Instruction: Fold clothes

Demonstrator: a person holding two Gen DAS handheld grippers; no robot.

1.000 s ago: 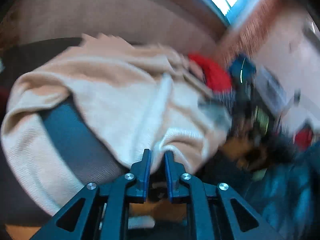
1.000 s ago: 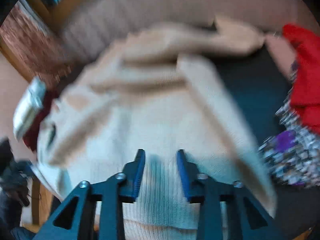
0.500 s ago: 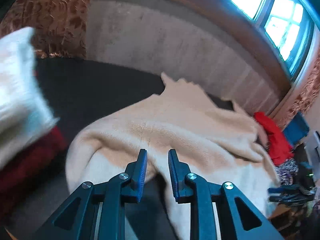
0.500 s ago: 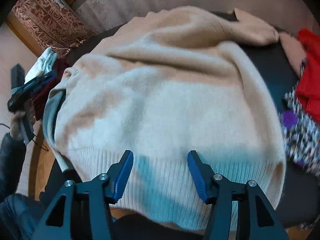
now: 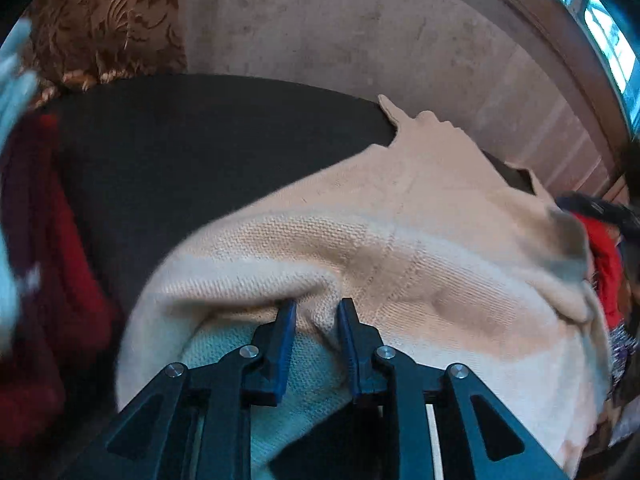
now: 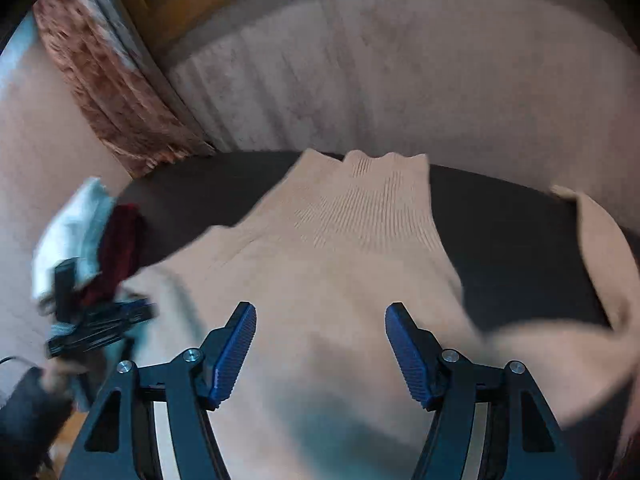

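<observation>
Cream sweater (image 6: 340, 264) is being spread flat on the dark cushion (image 5: 192, 148) — right gripper (image 6: 320, 344) just opened wide, empty above it, left gripper (image 5: 316, 332) opening narrowly around a fabric ridge — sleeves are probably best smoothed outward before folding.

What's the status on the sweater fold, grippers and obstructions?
Left gripper jaws just opening, sweater fold between them, grip unclear. Right gripper just opened wide, empty, over sweater. Sweater spread on dark surface, unfolded. Red garment beside, not blocking.
</observation>
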